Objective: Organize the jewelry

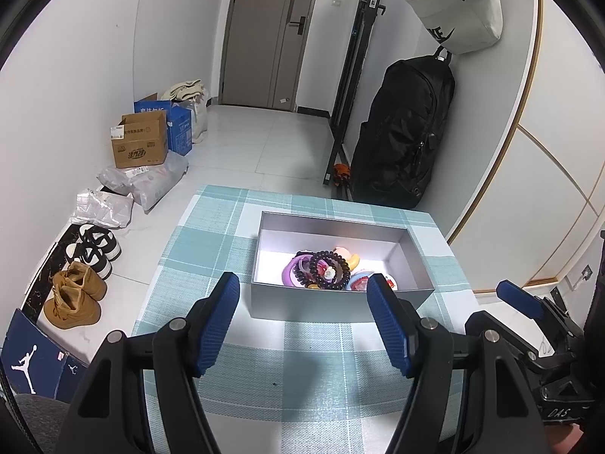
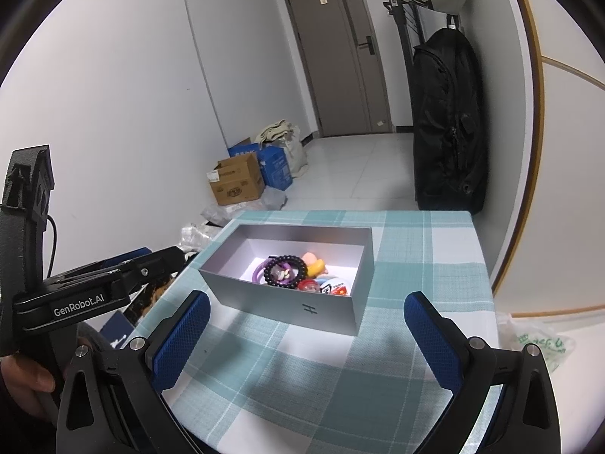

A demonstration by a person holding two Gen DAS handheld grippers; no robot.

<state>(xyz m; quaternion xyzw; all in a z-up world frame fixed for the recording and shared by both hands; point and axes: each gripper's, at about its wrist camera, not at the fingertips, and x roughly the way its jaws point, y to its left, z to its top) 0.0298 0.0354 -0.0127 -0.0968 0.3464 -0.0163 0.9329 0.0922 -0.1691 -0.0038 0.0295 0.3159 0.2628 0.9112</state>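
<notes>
A grey open box (image 1: 336, 304) (image 2: 280, 302) stands on the teal checked tablecloth (image 1: 287, 363) (image 2: 302, 378). Inside it lie a dark beaded bracelet (image 1: 328, 269) (image 2: 285, 271), a purple bangle (image 1: 288, 274) (image 2: 258, 270) and several small colourful pieces. My left gripper (image 1: 302, 283) hangs open just short of the box's near wall, nothing between its blue pads. My right gripper (image 2: 306, 299) is also open and empty, held before the box's near corner. The right gripper (image 1: 529, 306) shows at the right edge of the left wrist view, and the left gripper (image 2: 113, 276) at the left of the right wrist view.
The table stands in a hallway. Shoes (image 1: 75, 295), cardboard boxes (image 1: 140, 143) and plastic parcels (image 1: 147, 181) lie on the floor to the left. A black backpack (image 1: 401, 132) hangs by the right wall. A person's hand (image 2: 26, 374) holds the left gripper.
</notes>
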